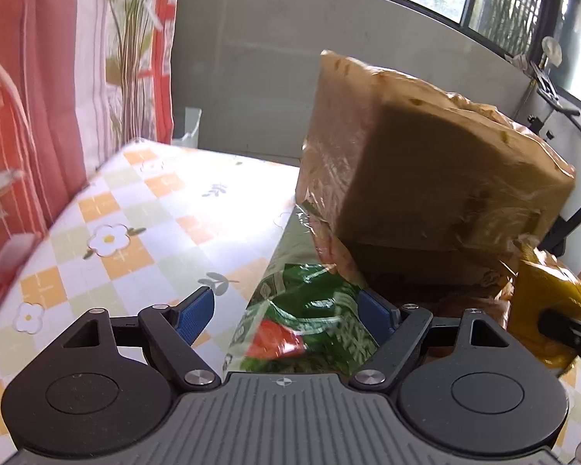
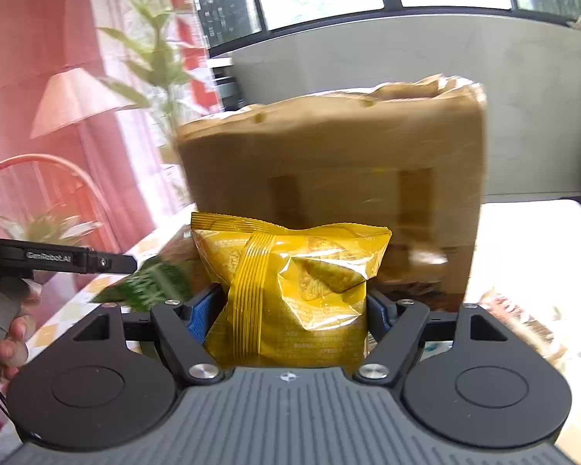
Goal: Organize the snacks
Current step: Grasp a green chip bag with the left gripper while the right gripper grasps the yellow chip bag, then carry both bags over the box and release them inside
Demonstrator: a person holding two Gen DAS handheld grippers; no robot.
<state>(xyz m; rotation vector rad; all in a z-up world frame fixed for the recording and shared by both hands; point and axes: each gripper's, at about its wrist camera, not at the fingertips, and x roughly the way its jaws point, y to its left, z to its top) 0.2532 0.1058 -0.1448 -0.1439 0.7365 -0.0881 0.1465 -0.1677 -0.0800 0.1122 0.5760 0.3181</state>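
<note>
A brown cardboard box [image 1: 426,170] wrapped in clear film stands on the checked tablecloth [image 1: 128,232]; it also shows in the right wrist view [image 2: 329,162]. In the left wrist view my left gripper [image 1: 286,310] has its jaws spread wide around a green snack bag [image 1: 310,321], which leans against the right pad. In the right wrist view my right gripper [image 2: 290,306] is shut on a yellow snack bag [image 2: 290,286], held just in front of the box. The yellow bag also shows at the right of the left wrist view [image 1: 546,310]. The green bag [image 2: 151,279] and left gripper appear at the left.
A red and white curtain [image 1: 58,77] and a plant [image 1: 131,38] stand left of the table. A grey wall [image 1: 271,58] with windows lies behind. Another snack packet [image 2: 523,321] lies on the table to the right of the box.
</note>
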